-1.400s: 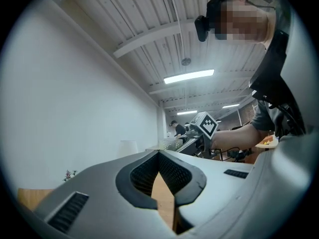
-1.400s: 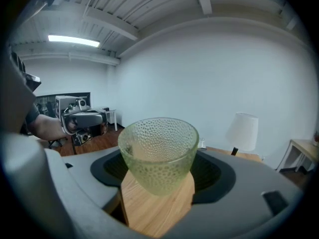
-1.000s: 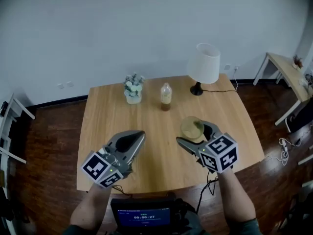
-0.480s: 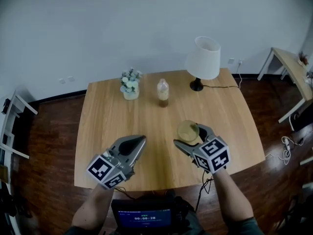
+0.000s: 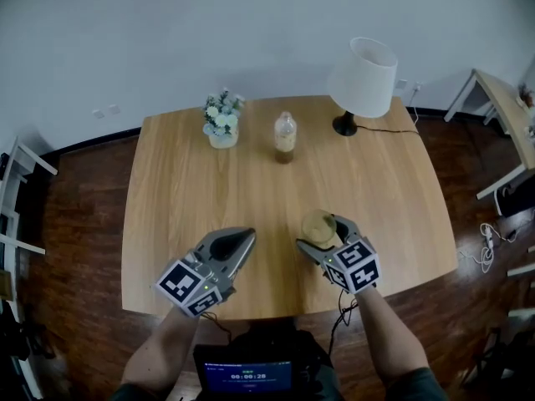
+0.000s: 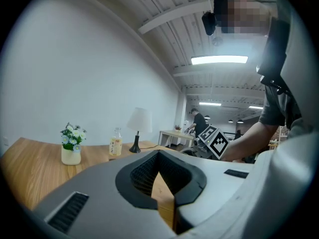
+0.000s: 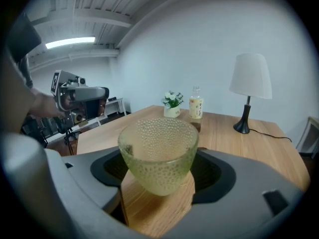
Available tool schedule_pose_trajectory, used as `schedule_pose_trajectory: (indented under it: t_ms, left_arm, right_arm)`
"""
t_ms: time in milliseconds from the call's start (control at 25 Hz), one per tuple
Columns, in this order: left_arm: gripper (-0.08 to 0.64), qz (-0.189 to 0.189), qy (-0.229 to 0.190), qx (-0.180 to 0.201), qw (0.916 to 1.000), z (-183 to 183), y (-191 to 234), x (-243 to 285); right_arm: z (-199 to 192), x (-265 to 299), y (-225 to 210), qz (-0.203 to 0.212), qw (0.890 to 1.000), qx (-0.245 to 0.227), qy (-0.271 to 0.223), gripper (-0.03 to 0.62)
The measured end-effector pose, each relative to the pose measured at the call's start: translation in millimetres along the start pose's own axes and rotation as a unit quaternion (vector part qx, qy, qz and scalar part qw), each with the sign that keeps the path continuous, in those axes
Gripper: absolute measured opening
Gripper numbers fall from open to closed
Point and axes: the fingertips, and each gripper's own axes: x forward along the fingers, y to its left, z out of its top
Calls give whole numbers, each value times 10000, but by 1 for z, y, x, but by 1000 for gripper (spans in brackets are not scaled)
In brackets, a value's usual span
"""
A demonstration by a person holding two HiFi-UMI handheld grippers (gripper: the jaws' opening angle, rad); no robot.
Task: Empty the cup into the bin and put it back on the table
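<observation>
White wall, dark plank floor [image 5: 75, 215], and a pale wooden table [image 5: 184, 190] fill the room. At its far edge stand a white-shaded lamp [image 5: 362, 78], a bottle [image 5: 285, 137] and a small flower pot [image 5: 221, 122], well clear of both tongs. Near the front edge, the right gripper [image 5: 321, 232] clasps the dimpled glass cup [image 5: 318, 226], upright just above the wood. I cannot tell what the cup holds. The left gripper [image 5: 244, 237] is pinched together on nothing.
</observation>
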Motion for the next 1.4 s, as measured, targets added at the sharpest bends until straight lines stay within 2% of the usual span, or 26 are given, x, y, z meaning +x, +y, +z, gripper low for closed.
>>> schedule_pose_trajectory:
  t_ms: [320,680,880,1080,1400]
  left_arm:
    - [0,79,350,-318,9988,-50,14,7]
    - [0,232,545,-565,9966,-83,23,17]
    - [0,282,592,-678,9955,-94,24,20]
    - [0,337,668,-707,9947,-101,25,20]
    - [0,320,601,-679,9954,-93,20,17]
  right_arm:
    - [-46,39,-1,65,9994,-137,307,382]
    - [-66,56,-3,141,9994,-89,303,382]
    - [-70,59,-2,143,9997,-85,167,382]
    - [-72,61,1,319,9994,-60,85,387]
    - [-65,56,1,122,9998,-147,-72,411]
